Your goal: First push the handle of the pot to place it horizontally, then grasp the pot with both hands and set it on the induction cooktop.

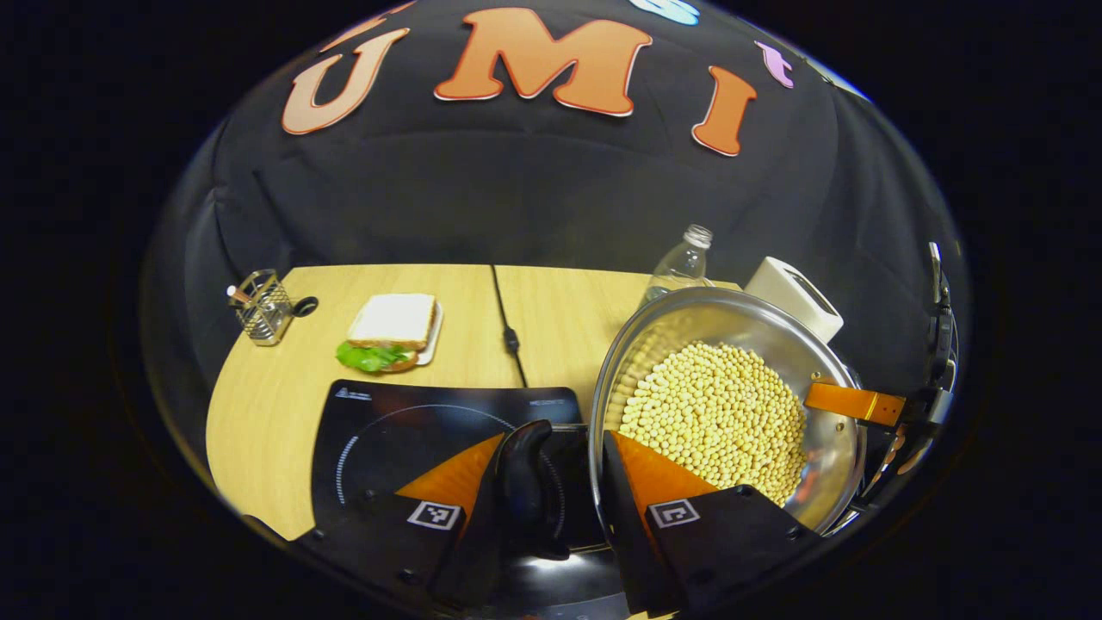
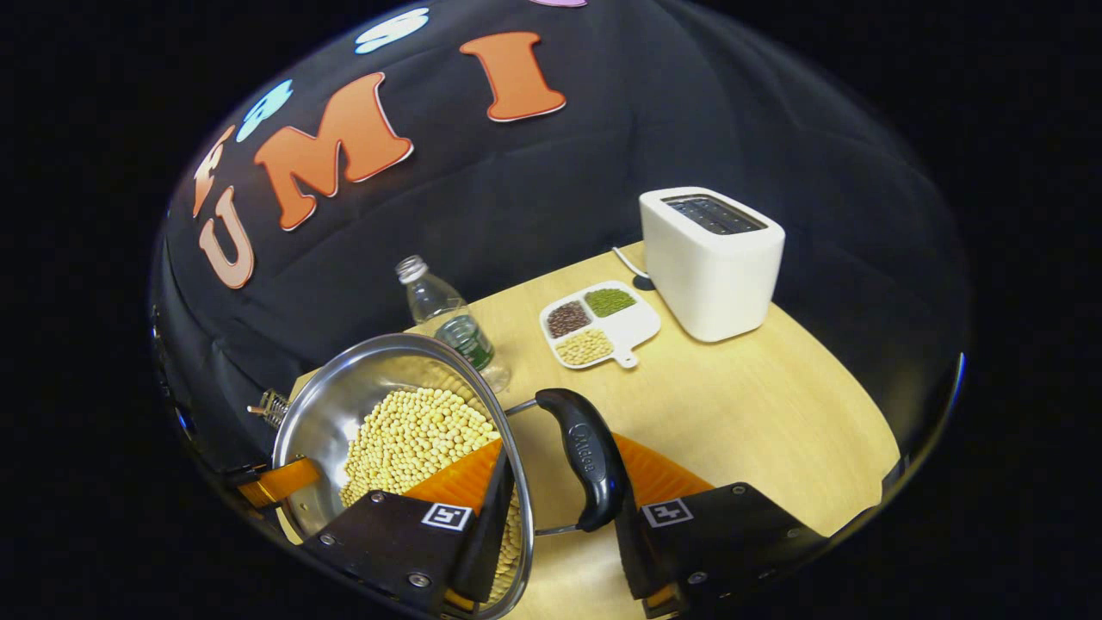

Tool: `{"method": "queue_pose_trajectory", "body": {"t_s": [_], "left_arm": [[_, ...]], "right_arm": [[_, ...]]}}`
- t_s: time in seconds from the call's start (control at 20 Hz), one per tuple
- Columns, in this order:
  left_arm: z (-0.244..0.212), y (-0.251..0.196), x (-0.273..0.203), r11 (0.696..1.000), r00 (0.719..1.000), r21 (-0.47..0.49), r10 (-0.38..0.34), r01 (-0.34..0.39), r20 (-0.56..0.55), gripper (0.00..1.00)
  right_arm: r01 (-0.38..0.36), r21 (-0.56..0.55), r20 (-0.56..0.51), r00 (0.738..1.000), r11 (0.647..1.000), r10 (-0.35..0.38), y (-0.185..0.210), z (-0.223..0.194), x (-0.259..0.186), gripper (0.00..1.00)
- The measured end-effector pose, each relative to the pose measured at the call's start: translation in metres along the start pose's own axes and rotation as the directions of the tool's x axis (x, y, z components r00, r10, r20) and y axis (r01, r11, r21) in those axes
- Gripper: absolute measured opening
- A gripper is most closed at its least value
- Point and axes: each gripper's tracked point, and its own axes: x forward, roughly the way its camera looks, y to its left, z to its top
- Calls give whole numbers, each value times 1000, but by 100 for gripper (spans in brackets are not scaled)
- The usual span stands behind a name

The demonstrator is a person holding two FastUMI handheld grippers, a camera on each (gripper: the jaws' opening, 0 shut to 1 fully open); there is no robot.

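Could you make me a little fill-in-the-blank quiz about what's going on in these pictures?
1. The steel pot is filled with pale round ____.
2. Behind the pot in the right gripper view stands a clear plastic ____.
3. The white toaster sits next to a divided dish that has ____ compartments.
4. Beside the wire holder on the table lies a ____ on a small plate.

Missing words: beans; bottle; three; sandwich

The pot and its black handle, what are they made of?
The pot looks like polished steel: its silvery wall mirrors the beans inside. The handle seems to be glossy hard plastic, dark with soft highlights, though that is a guess. Each tool has one handle between its fingers.
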Motion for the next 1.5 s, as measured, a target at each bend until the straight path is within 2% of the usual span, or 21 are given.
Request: {"method": "queue_pose_trajectory", "body": {"t_s": [0.35, 0.5, 0.55, 0.6, 0.65, 0.7, 0.75, 0.8, 0.85, 0.9, 0.95, 1.15, 1.2, 1.25, 1.4, 1.45, 1.5], "left_arm": [[6, 46, -43, 998, 998, -33, 59, -59, -16, 65], [10, 44, -52, 996, 997, -44, 79, -79, -17, 65], [8, 43, -51, 995, 996, -49, 85, -86, -23, 65], [4, 41, -49, 994, 995, -57, 90, -92, -30, 65], [3, 41, -49, 993, 995, -65, 97, -100, -35, 68], [3, 41, -49, 992, 994, -68, 103, -106, -39, 63], [2, 41, -47, 991, 993, -69, 109, -112, -43, 65], [1, 42, -49, 991, 992, -69, 114, -117, -48, 63], [1, 42, -49, 990, 992, -73, 117, -121, -54, 65], [1, 40, -48, 989, 991, -75, 120, -124, -60, 62], [-1, 40, -46, 989, 990, -78, 121, -126, -68, 65], [-3, 40, -45, 987, 988, -87, 129, -136, -90, 63], [-5, 41, -47, 986, 986, -88, 133, -142, -98, 65], [0, 41, -45, 987, 988, -77, 133, -139, -82, 62], [-1, 44, -50, 989, 989, -67, 123, -129, -80, 66], [1, 46, -50, 989, 989, -64, 126, -131, -80, 71], [0, 46, -52, 989, 989, -67, 126, -132, -82, 65]], "right_arm": [[-46, -20, -42, 998, 999, 45, 76, -32, 11, 58], [-60, -33, -50, 997, 998, 59, 107, -46, 18, 58], [-61, -42, -53, 997, 997, 59, 116, -50, 19, 53], [-63, -47, -60, 996, 997, 60, 125, -56, 21, 58], [-65, -56, -66, 996, 996, 62, 132, -61, 23, 53], [-68, -66, -68, 996, 996, 63, 140, -67, 26, 58], [-69, -67, -72, 995, 995, 64, 147, -73, 28, 53], [-71, -67, -77, 995, 995, 66, 154, -78, 30, 53], [-72, -70, -81, 995, 995, 66, 158, -83, 36, 53], [-71, -78, -86, 994, 994, 64, 164, -89, 40, 58], [-72, -92, -90, 994, 993, 64, 167, -93, 44, 58], [-72, -101, -106, 992, 992, 61, 177, -109, 53, 57], [-75, -101, -115, 991, 992, 63, 178, -111, 53, 58], [-71, -92, -114, 992, 993, 60, 178, -112, 54, 58], [-77, -93, -117, 991, 993, 65, 178, -113, 53, 58], [-81, -85, -114, 991, 993, 71, 179, -110, 50, 55], [-87, -78, -99, 992, 993, 79, 181, -105, 48, 60]]}}
